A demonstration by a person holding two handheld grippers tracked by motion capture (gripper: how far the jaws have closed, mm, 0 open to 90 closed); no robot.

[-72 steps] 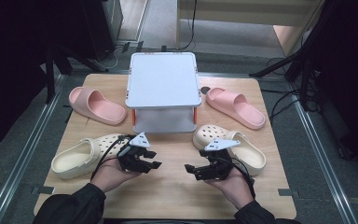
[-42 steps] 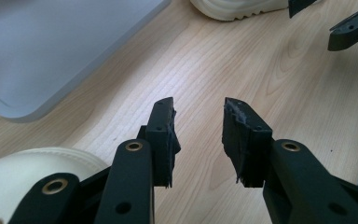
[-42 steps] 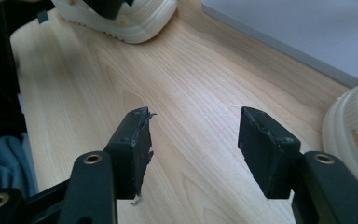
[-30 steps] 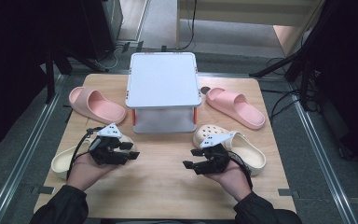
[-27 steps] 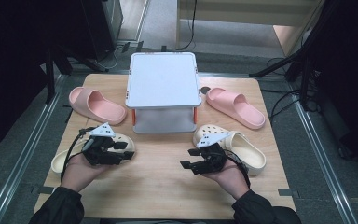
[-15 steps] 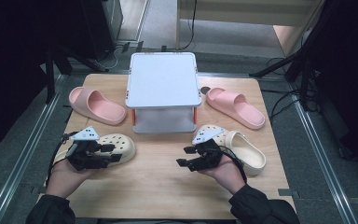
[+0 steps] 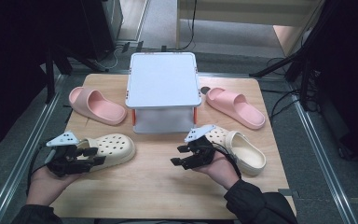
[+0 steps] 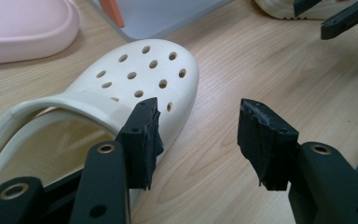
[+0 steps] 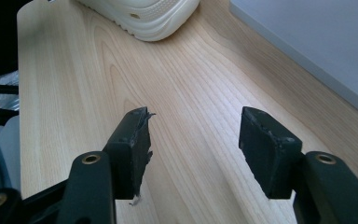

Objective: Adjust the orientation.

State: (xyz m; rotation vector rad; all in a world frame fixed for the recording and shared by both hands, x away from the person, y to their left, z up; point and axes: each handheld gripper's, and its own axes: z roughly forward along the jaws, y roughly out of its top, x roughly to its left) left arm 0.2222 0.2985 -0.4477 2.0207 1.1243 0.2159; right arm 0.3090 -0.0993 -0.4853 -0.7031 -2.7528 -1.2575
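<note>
A cream clog (image 7: 109, 147) (image 8: 140, 74) lies at the table's left front, toe toward the middle. My left gripper (image 7: 93, 156) (image 8: 198, 135) hovers at its near side and is open. One jaw overlaps the clog's side wall, the other is over bare wood, and neither pad presses on anything. A second cream clog (image 7: 242, 149) lies at the right front. My right gripper (image 7: 179, 156) (image 9: 193, 135) sits just left of it, pointing left across the wood, open with nothing between its fingers. The left clog (image 9: 144, 14) is ahead of it, farther off.
A white two-level stand (image 7: 164, 81) (image 9: 307, 46) sits at the table's middle back. Pink slippers lie to its left (image 7: 95, 105) (image 8: 23, 28) and to its right (image 7: 235, 107). Bare wood stretches between the two grippers. The table edges are framed by metal rails.
My left gripper has moved left along the cream clog, from over its toe toward its heel end. My right gripper has drifted a little left, away from the right clog.
</note>
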